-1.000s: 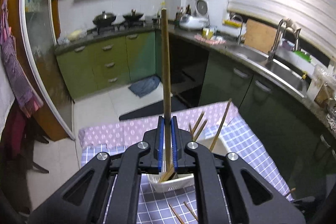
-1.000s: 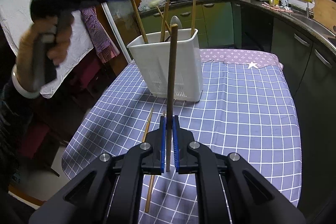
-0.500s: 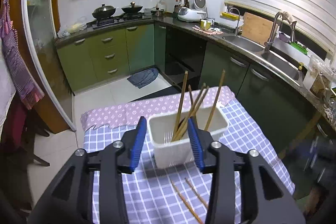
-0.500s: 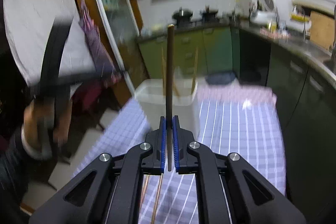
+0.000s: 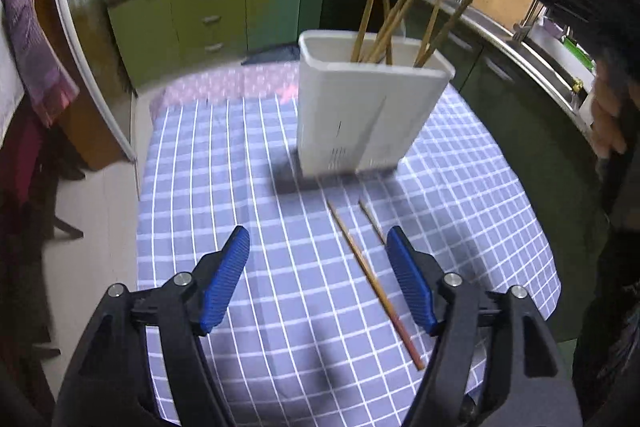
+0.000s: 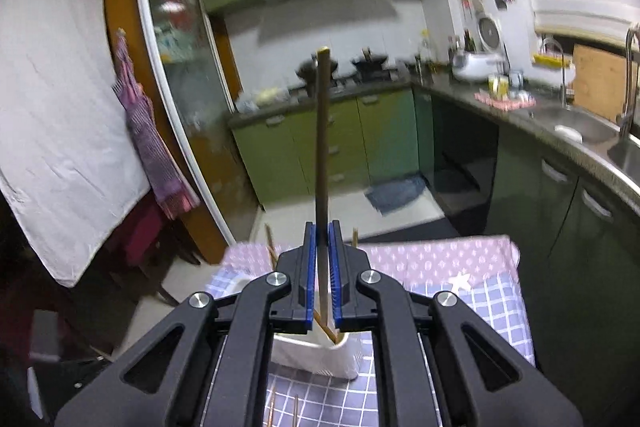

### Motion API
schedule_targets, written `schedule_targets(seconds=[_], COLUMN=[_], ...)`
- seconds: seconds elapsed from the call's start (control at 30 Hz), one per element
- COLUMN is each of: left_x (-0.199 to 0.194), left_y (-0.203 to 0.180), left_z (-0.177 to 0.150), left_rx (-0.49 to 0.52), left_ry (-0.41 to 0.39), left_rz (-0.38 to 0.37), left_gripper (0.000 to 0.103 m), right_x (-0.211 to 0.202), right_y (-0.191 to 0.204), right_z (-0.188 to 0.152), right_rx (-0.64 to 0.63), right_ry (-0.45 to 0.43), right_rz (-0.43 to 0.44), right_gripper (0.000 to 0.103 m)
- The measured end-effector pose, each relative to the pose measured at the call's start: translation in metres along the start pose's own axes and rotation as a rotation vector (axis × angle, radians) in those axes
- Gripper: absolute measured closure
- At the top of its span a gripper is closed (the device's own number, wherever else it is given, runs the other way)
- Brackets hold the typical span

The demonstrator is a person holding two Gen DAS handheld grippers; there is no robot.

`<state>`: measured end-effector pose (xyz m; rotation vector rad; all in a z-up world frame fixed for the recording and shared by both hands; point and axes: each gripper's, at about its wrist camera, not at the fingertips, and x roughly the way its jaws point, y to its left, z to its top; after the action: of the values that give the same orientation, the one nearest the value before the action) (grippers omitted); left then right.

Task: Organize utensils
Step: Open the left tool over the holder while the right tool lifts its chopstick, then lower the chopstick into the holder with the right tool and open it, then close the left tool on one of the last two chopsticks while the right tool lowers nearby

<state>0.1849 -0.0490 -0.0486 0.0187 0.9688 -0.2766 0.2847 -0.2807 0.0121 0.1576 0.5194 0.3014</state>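
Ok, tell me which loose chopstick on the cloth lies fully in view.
The longer chopstick, left of the other chopstick, whose near end hides behind the left claw.

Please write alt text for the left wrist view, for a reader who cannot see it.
The left gripper, jaws opening and empty, hangs over a blue-and-white checked tablecloth where two loose wooden chopsticks lie. Beyond them stands a white rectangular plastic holder with several wooden chopsticks upright inside.

Black plastic gripper arms, ribbed blue pads on the fingers [image 5: 224, 279], silver screws
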Motion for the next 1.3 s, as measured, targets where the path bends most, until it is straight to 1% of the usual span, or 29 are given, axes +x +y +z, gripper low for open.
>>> schedule_targets(seconds=[0.13, 0.23, 0.27, 0.33, 0.4, 0.43, 0.5, 0.63, 0.7, 0.8, 0.87, 0.93, 0.97, 1.0, 1.03, 1.07, 1.1, 1.2, 1.27, 1.3], left_x=[0.003, 0.003, 0.003, 0.006, 0.012, 0.016, 0.023, 0.041, 0.049, 0.066, 0.076, 0.090, 0.095, 0.101, 0.104, 0.108, 0.112, 0.122, 0.127, 0.130], left_y=[0.002, -0.002, -0.003, -0.007, -0.011, -0.012, -0.014, -0.017, -0.020, -0.024, -0.026, -0.030, -0.031, -0.032, -0.033, -0.034, -0.034, -0.041, -0.045, -0.047], left_z=[-0.007, -0.003, -0.003, 0.000, 0.001, 0.001, 0.000, -0.002, -0.005, -0.008, -0.010, -0.012, -0.012, -0.013, -0.013, -0.014, -0.014, -0.011, -0.009, -0.008], left_rx=[-0.011, -0.005, -0.001, 0.000, 0.000, -0.003, -0.007, -0.029, -0.037, -0.052, -0.068, -0.082, -0.088, -0.099, -0.109, -0.122, -0.135, -0.147, -0.152, -0.155], left_ry=[0.008, 0.009, 0.009, 0.018, 0.039, 0.053, 0.076, 0.124, 0.149, 0.204, 0.248, 0.309, 0.330, 0.354, 0.370, 0.389, 0.411, 0.443, 0.452, 0.461], left_rz=[0.004, 0.002, 0.003, -0.002, -0.012, -0.019, -0.028, -0.025, -0.024, -0.011, -0.007, 0.005, 0.013, 0.026, 0.036, 0.042, 0.045, 0.078, 0.093, 0.098], left_gripper=[0.035, 0.034, 0.034, 0.034, 0.034, 0.034, 0.034, 0.034, 0.034, 0.034, 0.035, 0.037, 0.040, 0.044, 0.047, 0.054, 0.057, 0.062, 0.062, 0.064], right_x=[0.027, 0.035, 0.034, 0.025, 0.007, -0.006, -0.021, -0.030, -0.024, -0.015, -0.005, 0.003, 0.005, 0.006, 0.008, 0.009, 0.009, 0.009, 0.010, 0.009], right_y=[-0.003, -0.001, 0.001, 0.003, 0.003, 0.004, 0.003, -0.004, -0.011, -0.016, -0.024, -0.030, -0.033, -0.035, -0.036, -0.036, -0.038, -0.039, -0.043, -0.045], right_z=[-0.015, -0.021, -0.021, -0.021, -0.022, -0.026, -0.037, -0.083, -0.115, -0.151, -0.173, -0.185, -0.189, -0.190, -0.193, -0.192, -0.194, -0.199, -0.198, -0.199], right_rx=[0.001, -0.018, -0.023, -0.022, -0.018, -0.025, -0.036, -0.047, -0.060, -0.090, -0.079, -0.070, -0.070, -0.072, -0.081, -0.081, -0.082, -0.093, -0.090, -0.086], right_ry=[0.058, 0.082, 0.078, 0.056, 0.031, 0.022, 0.033, 0.141, 0.220, 0.286, 0.344, 0.389, 0.403, 0.411, 0.432, 0.440, 0.444, 0.459, 0.463, 0.465], right_rz=[-0.017, -0.018, -0.016, -0.008, 0.018, 0.029, 0.035, 0.007, -0.023, -0.087, -0.097, -0.095, -0.100, -0.105, -0.110, -0.107, -0.104, -0.105, -0.105, -0.105], right_gripper=[0.095, 0.092, 0.091, 0.090, 0.088, 0.086, 0.083, 0.083, 0.083, 0.083, 0.083, 0.082, 0.082, 0.077, 0.075, 0.073, 0.073, 0.073, 0.073, 0.073])
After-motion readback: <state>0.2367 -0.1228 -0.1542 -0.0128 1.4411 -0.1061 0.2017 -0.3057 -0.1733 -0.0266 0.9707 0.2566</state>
